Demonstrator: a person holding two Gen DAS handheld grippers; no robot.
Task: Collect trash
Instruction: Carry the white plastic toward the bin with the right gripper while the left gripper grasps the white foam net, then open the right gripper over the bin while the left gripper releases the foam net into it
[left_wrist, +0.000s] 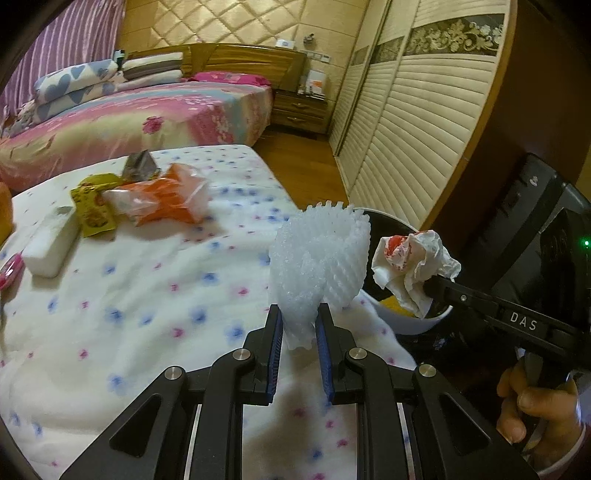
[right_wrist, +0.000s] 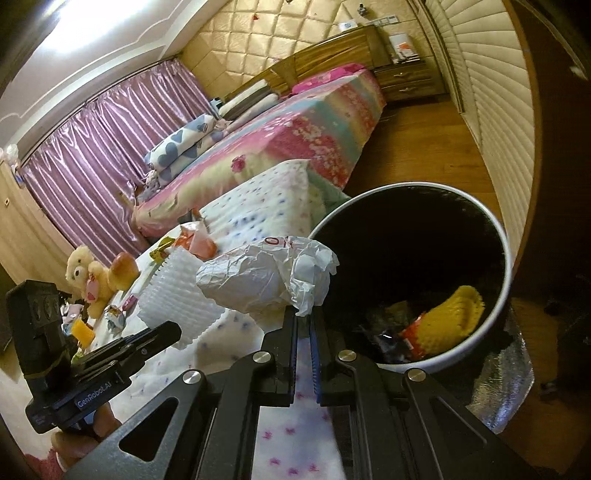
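Observation:
My left gripper (left_wrist: 299, 314) is shut on a white foam fruit net (left_wrist: 321, 258) and holds it above the white spotted bedcover, just left of the bin. It also shows in the right wrist view (right_wrist: 177, 295). My right gripper (right_wrist: 304, 314) is shut on a crumpled white paper with red print (right_wrist: 266, 273), held at the near rim of the white bin with a black inside (right_wrist: 506, 258). The paper (left_wrist: 413, 266) hangs over the bin (left_wrist: 417, 323) in the left wrist view. The bin holds a yellow foam net (right_wrist: 458, 310) and wrappers.
On the bedcover (left_wrist: 129, 314) lie an orange-and-clear plastic bag (left_wrist: 162, 195), a yellow wrapper (left_wrist: 92, 206), a dark foil wrapper (left_wrist: 140, 166) and a white box (left_wrist: 51, 243). Plush toys (right_wrist: 96, 277) sit at the far end. A big bed (left_wrist: 147, 118), wardrobe doors (left_wrist: 406, 147) and wood floor surround.

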